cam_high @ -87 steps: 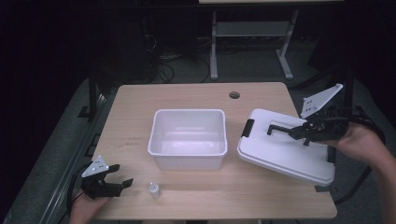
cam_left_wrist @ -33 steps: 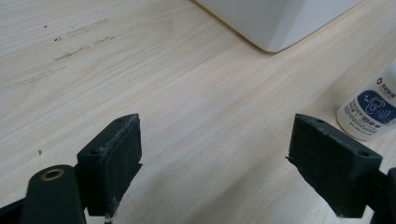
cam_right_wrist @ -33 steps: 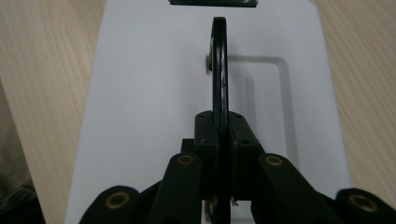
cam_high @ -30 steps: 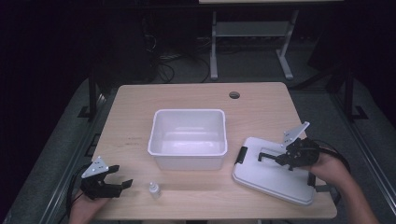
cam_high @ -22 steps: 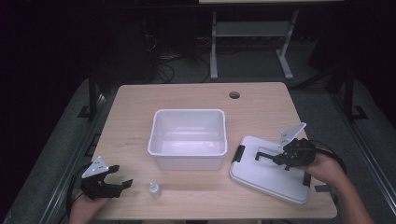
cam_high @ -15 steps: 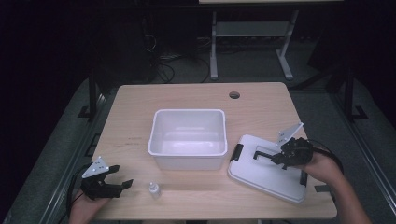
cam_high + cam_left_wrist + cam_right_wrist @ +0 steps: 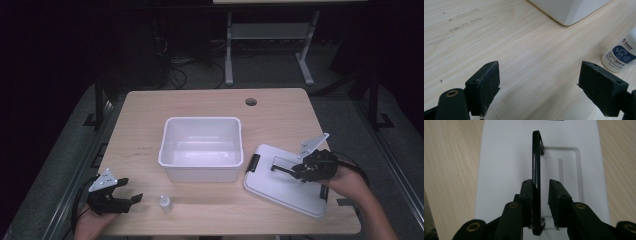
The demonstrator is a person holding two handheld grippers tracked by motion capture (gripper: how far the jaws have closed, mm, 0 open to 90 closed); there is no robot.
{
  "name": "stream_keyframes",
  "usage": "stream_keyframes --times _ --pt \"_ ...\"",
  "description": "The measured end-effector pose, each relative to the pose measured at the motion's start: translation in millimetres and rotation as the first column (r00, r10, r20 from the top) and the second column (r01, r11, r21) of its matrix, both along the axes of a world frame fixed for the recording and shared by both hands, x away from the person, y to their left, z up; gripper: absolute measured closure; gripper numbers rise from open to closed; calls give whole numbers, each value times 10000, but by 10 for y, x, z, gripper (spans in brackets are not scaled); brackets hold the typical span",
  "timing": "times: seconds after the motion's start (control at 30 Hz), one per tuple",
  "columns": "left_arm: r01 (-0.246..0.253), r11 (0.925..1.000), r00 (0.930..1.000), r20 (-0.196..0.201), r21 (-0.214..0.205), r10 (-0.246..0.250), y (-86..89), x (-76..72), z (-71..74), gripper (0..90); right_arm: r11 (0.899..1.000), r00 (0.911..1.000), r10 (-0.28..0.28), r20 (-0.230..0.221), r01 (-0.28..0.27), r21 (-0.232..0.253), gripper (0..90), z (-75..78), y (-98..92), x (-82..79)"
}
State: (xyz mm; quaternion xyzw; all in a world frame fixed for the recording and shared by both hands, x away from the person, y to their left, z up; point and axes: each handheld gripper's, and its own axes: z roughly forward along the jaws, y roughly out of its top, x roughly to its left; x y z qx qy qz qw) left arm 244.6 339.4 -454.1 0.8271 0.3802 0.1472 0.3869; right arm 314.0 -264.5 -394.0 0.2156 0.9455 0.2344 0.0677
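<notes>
On your table [image 7: 150, 107] you have one white lid [image 7: 284, 181], one open white bin [image 7: 201, 148] and one small bottle [image 7: 165, 203]. The lid lies flat at the right, just beside the bin. Your right gripper [image 7: 286, 168] has just been opening its jaws; the lid's single black handle [image 7: 536, 182] stands upright between them, against one pad with a gap at the other. Your left gripper [image 7: 127, 198] rests wide open near the bottle, gripping nothing
</notes>
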Motion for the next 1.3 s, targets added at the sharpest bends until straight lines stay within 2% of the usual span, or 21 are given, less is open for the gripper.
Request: stream_keyframes --times 0.37,0.63,0.7,1.07,1.3 --pt "231 9997 9997 -75 93 -231 -19 -55 50 172 10000 10000 -69 38 69 4 611 46 -17 -93" --pt "892 9949 9959 -208 465 -883 -127 -141 136 175 9998 9998 -164 120 163 85 534 94 -48 -210" --pt "1030 9937 9945 -244 431 -1020 -148 -163 153 175 9998 9998 -154 160 152 113 528 97 -59 -219" --pt "1895 9794 9814 -437 700 -1868 -267 -232 283 175 9983 9983 -534 230 529 227 477 169 -155 -392" --pt "2366 9671 9711 -540 933 -2323 -342 -264 344 175 9986 9985 -509 179 506 181 450 177 -108 -475"
